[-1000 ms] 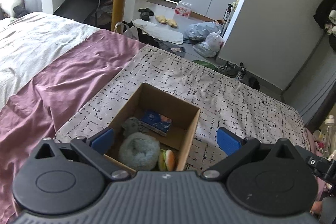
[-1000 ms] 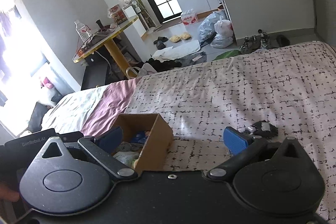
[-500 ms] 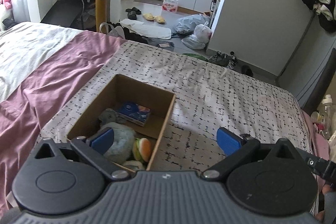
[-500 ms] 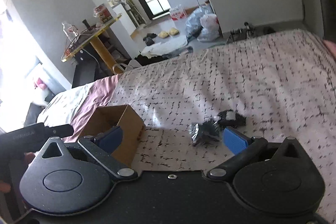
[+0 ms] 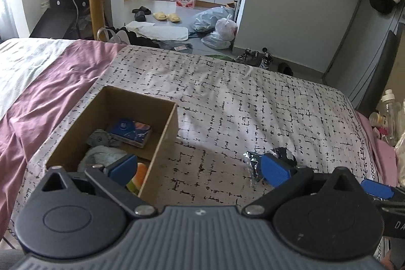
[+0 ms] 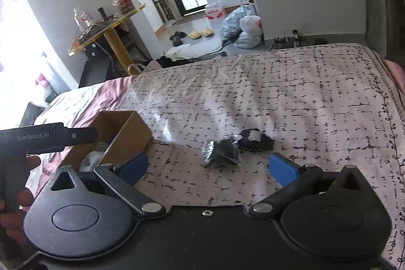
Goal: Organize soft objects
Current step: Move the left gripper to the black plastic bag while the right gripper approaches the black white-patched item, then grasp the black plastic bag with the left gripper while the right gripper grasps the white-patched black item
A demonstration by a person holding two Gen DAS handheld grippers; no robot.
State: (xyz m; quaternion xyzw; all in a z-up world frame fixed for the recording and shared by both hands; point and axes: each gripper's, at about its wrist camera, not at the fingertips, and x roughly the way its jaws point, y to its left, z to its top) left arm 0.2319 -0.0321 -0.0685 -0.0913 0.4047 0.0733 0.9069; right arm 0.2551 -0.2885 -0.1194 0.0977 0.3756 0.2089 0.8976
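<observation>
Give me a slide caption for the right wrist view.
Open right gripper faces two dark bundles lying on the patterned bedspread, cardboard box at left.

I see two dark soft bundles (image 6: pixel 221 152) (image 6: pixel 255 139) lying mid-frame on the bed. More soft items (image 5: pixel 101 156) fill the open cardboard box (image 5: pixel 162 133), lower left.

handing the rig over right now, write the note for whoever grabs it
Left hand-held gripper: open, empty, low over the near edge of the cardboard box.
Right hand-held gripper: open, empty, aimed at the two dark bundles.
Done: the box holds a blue packet, grey fluffy pieces and other soft items.
Left: the plastic-wrapped dark bundle and the dark bundle beside it lie on the patterned bedspread, right of the box.
</observation>
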